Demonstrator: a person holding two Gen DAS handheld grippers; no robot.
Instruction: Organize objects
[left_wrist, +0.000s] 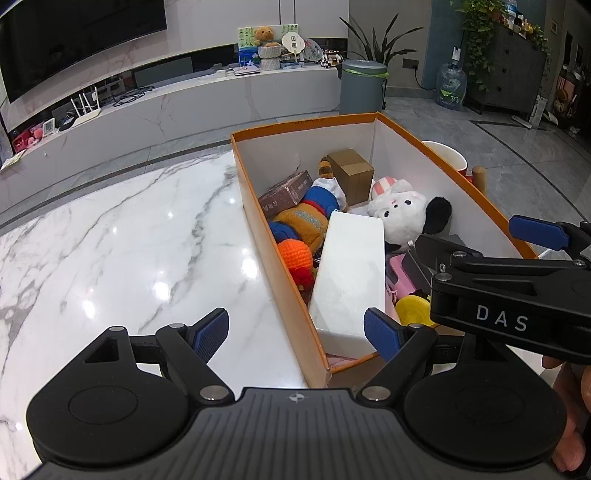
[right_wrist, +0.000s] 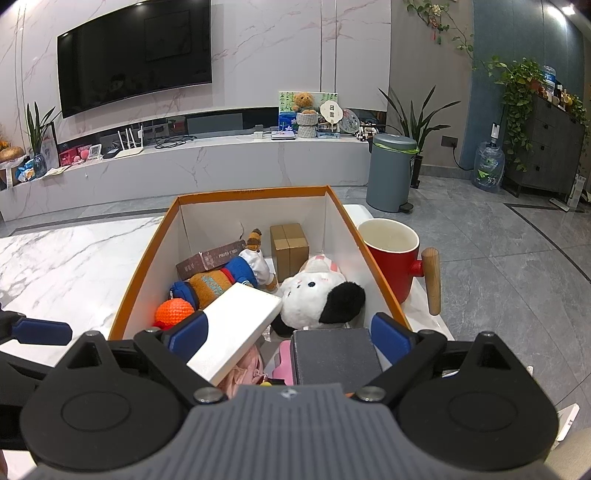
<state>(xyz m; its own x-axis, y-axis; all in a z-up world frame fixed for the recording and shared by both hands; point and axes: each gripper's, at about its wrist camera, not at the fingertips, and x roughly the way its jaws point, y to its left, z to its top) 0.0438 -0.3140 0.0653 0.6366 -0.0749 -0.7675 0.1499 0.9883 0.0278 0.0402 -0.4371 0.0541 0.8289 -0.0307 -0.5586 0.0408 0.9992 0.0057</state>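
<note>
Right gripper (right_wrist: 290, 334) hangs over the near end of the orange box (right_wrist: 147, 254), jaws spread wide, nothing clamped; a dark flat block (right_wrist: 334, 354) sits between the pads w/o visible contact, so can't tell if it's just let go or about to be taken. Left gripper (left_wrist: 297, 332) is also wide open & empty, straddling the box's near corner above the marble table (left_wrist: 110, 240). Box is already packed: white slab (right_wrist: 240, 325) tilted across the plush dog (right_wrist: 317, 295), brown carton (right_wrist: 290, 249) at the back. Red mug (right_wrist: 391, 258) stands outside, just beside the box's right wall. Judgement: loading step is nearly done; next prob the mug, which needs a firm pinch on rim or handle and room found inside.
</note>
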